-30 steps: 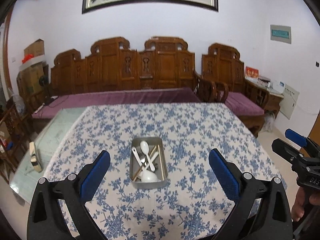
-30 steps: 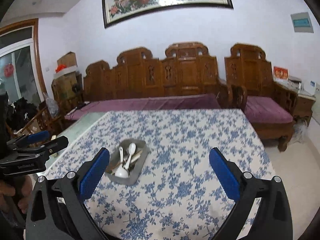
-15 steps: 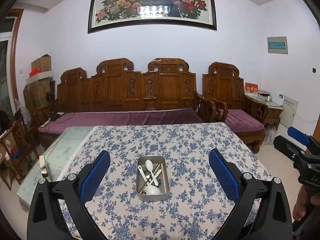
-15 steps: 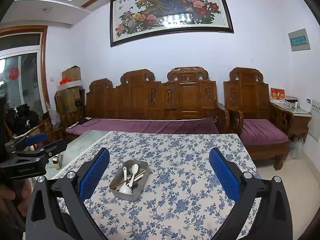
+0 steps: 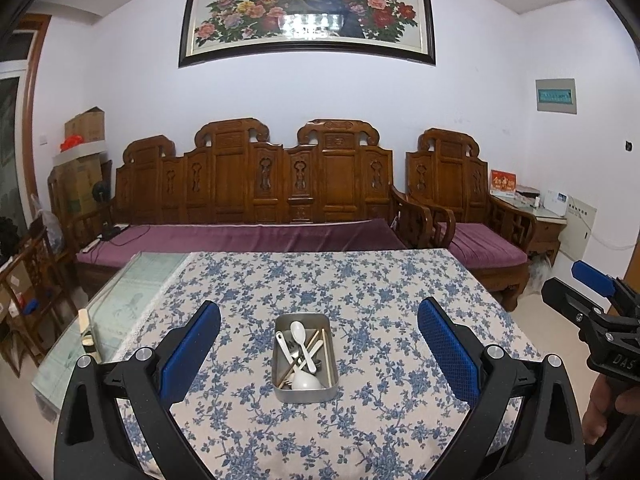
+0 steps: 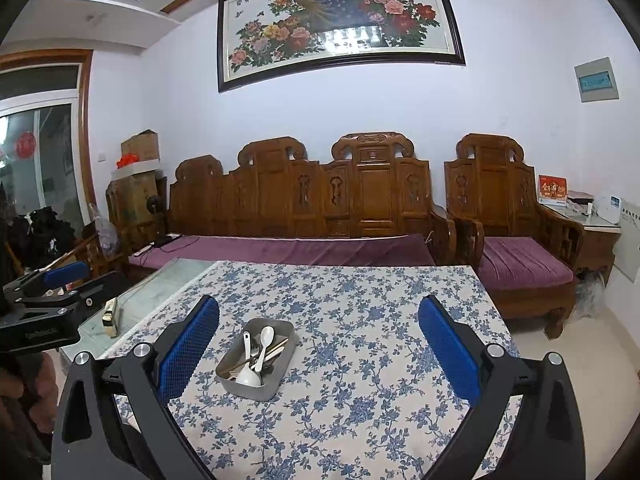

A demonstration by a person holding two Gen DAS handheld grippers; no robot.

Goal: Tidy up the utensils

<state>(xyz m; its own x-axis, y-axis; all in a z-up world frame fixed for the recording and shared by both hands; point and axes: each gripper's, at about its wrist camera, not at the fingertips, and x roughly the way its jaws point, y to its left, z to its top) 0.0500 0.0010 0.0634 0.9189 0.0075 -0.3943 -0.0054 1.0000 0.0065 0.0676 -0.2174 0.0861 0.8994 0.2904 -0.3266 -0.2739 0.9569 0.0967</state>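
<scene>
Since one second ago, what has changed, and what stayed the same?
Both grippers, left gripper and right gripper, tilted upward and drew back; the metal tray sits lower and smaller in view. Nothing was gripped or released. Jaws stayed open; the spoons stayed in the tray.

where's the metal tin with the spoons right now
The metal tin sits on the floral tablecloth, centred between the open left gripper in the left wrist view; in the right wrist view it lies left of centre, near that gripper's left finger.
</scene>
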